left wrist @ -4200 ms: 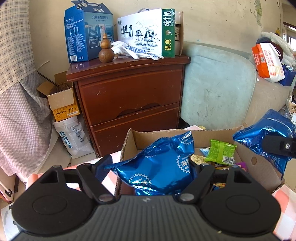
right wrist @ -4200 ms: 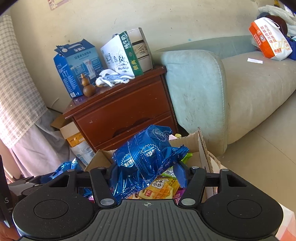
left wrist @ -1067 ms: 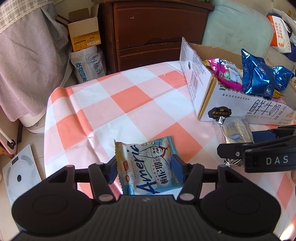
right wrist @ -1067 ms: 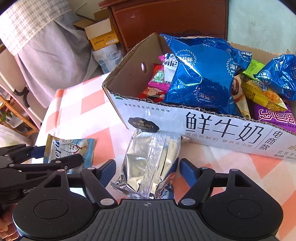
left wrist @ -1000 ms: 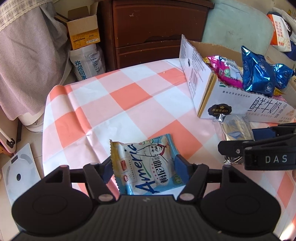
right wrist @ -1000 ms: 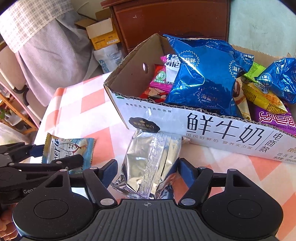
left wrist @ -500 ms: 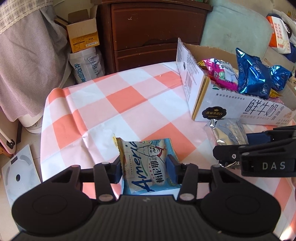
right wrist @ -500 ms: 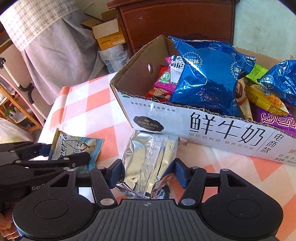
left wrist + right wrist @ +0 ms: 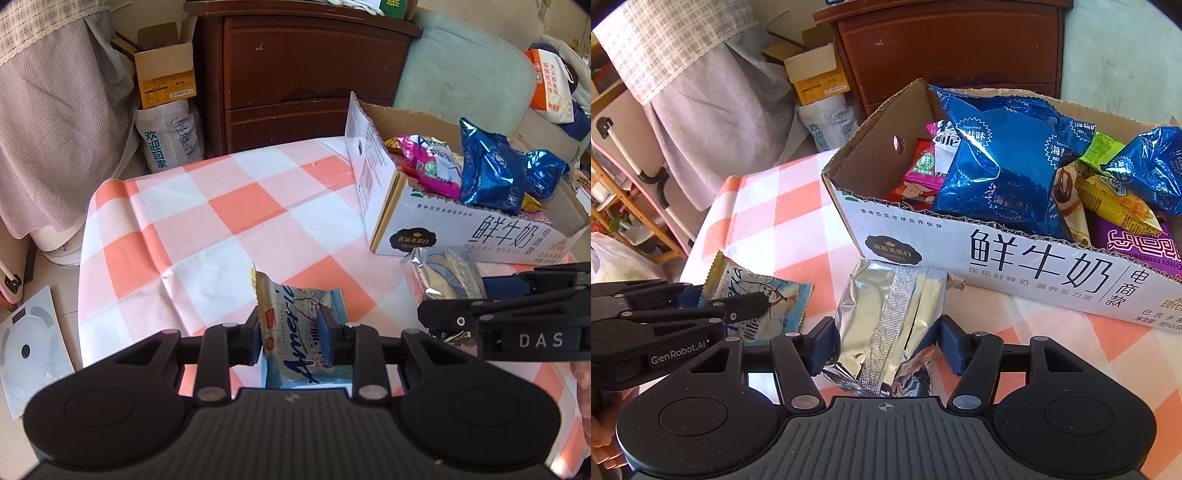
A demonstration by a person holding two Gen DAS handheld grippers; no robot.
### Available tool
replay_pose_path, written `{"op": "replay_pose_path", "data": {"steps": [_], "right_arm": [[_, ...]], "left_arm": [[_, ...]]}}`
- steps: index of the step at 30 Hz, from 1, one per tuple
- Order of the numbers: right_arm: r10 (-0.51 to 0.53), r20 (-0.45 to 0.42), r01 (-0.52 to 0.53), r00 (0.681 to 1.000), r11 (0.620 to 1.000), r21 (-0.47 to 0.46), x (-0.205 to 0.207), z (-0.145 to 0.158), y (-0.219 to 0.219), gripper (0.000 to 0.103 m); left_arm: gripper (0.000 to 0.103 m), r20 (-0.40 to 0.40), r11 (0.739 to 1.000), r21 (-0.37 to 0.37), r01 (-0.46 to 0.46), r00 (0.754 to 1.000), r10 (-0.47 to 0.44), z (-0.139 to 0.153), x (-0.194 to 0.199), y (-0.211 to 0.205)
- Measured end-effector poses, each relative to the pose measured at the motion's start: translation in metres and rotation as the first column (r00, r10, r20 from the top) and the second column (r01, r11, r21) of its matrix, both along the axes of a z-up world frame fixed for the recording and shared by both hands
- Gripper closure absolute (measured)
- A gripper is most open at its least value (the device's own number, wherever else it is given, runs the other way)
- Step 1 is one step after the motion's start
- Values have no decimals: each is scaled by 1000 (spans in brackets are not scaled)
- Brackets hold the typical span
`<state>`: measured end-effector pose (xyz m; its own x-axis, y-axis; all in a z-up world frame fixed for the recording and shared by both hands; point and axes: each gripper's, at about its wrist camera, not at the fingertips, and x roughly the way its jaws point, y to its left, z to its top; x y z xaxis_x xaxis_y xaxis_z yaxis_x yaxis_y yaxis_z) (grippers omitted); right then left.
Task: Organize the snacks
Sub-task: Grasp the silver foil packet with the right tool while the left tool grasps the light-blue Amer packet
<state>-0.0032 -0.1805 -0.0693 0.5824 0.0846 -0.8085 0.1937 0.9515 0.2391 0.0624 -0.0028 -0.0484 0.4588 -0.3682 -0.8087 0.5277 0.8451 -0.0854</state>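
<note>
My left gripper [image 9: 291,338] is shut on a light blue snack packet [image 9: 295,314], which buckles between the fingers on the checked tablecloth [image 9: 207,236]. The packet also shows in the right wrist view [image 9: 761,306], with the left gripper [image 9: 701,310] on it. My right gripper [image 9: 886,341] is shut on a silver foil packet [image 9: 890,314] lying just in front of the cardboard box [image 9: 1015,258]. The foil packet [image 9: 443,273] and the right gripper's fingers [image 9: 517,295] show in the left wrist view. The box [image 9: 461,236] holds several snack bags, among them blue ones [image 9: 1001,166].
A brown chest of drawers [image 9: 295,74] and a pale green sofa [image 9: 461,74] stand behind the table. A small carton [image 9: 166,74] and a white sack [image 9: 170,136] sit on the floor at the left, with a white scale [image 9: 29,347] beside the table.
Both grippers dropped their blue bags in the box and came down to the table. The left jaws closed on the blue packet, crumpling it; the right jaws closed on the foil packet.
</note>
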Motion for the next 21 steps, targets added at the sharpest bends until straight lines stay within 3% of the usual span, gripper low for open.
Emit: {"op": "replay_pose_path", "data": {"steps": [4,13,21], "right_arm": [[10,0,-10,1000,1000,0,0,1,2,44],[2,8,-2,1000,1000,-3,-6,4,-3,44],[14,25,-14,1000,1000,10,-15,10,-8,44]], "left_arm": [[87,34,1000,-22,13,999,-13,8,-7,-3],[89,46,1000,-30,8,999,-7,10,-13,-5],[94,114,999,-32,10,993,-7,20,-25,-9]]}}
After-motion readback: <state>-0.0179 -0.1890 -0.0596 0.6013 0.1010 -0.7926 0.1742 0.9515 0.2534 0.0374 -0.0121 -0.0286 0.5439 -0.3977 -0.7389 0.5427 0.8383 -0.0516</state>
